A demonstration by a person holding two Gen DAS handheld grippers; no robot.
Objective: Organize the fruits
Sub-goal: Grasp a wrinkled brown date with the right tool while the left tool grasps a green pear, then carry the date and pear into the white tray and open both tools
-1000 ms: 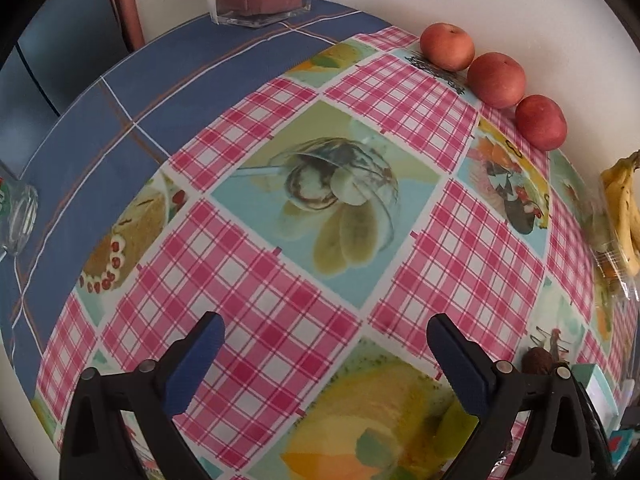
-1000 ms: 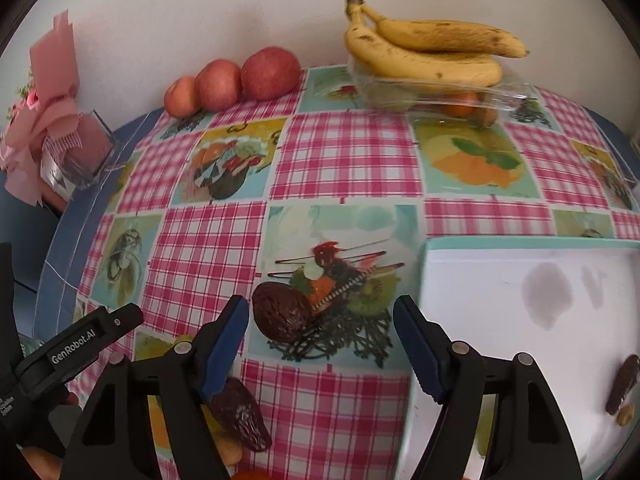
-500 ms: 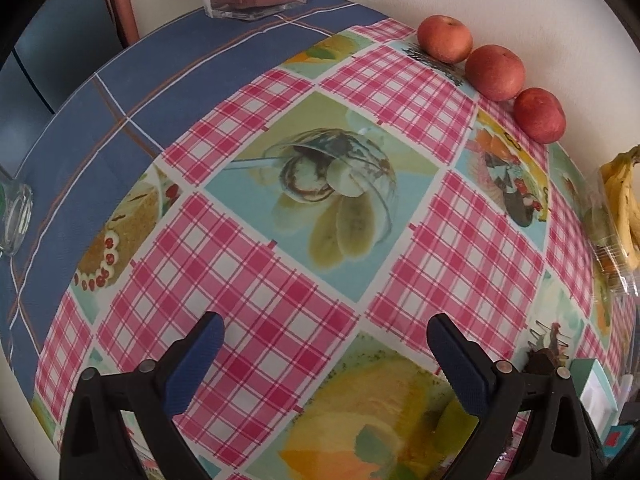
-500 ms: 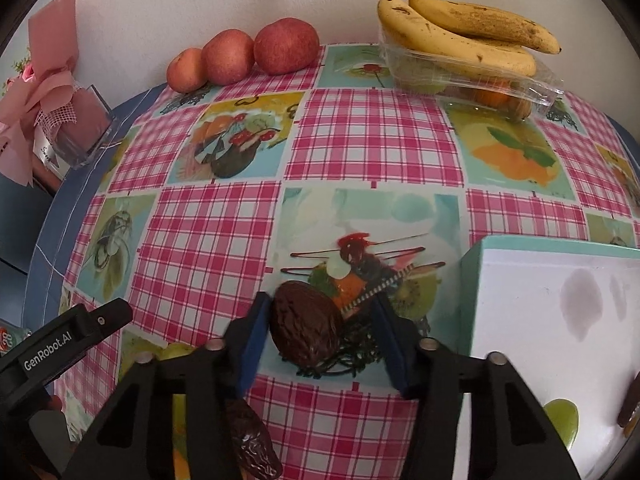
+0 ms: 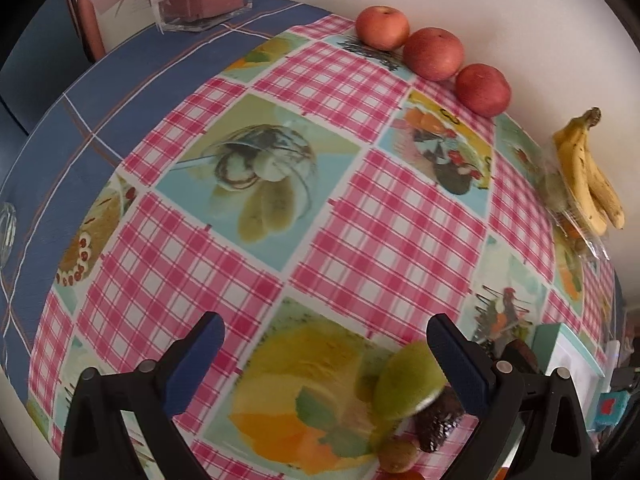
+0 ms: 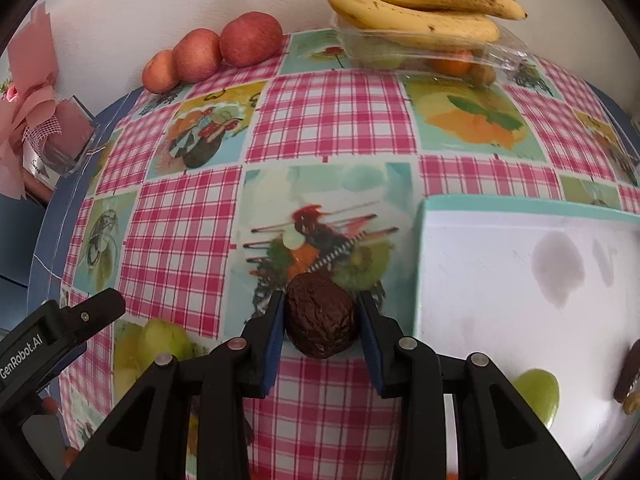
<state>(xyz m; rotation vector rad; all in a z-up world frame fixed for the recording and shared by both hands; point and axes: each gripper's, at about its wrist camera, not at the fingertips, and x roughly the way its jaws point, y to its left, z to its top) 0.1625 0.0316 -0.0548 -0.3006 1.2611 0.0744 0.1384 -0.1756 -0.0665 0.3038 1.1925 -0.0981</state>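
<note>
My right gripper (image 6: pixel 322 330) is shut on a dark brown wrinkled fruit (image 6: pixel 321 326) and holds it just left of a white tray with a teal rim (image 6: pixel 520 204). A green fruit (image 6: pixel 538 394) and a dark piece (image 6: pixel 628 376) lie in the tray. My left gripper (image 5: pixel 324 350) is open and empty above the checked tablecloth. A green fruit (image 5: pixel 408 380), a dark wrinkled fruit (image 5: pixel 438 426) and a small brownish fruit (image 5: pixel 398 456) lie by its right finger.
Three red apples (image 6: pixel 212 54) stand in a row by the back wall. Bananas (image 6: pixel 416 6) rest on a clear plastic box (image 6: pixel 440 58) of fruit. A glass vase with pink wrapping (image 6: pixel 60 136) stands at the left. A glass (image 5: pixel 7 232) shows at the left edge.
My right gripper has closed on the dark wrinkled fruit and lifted it toward the tray. My left gripper has shifted so the green fruit and other pieces come into its view.
</note>
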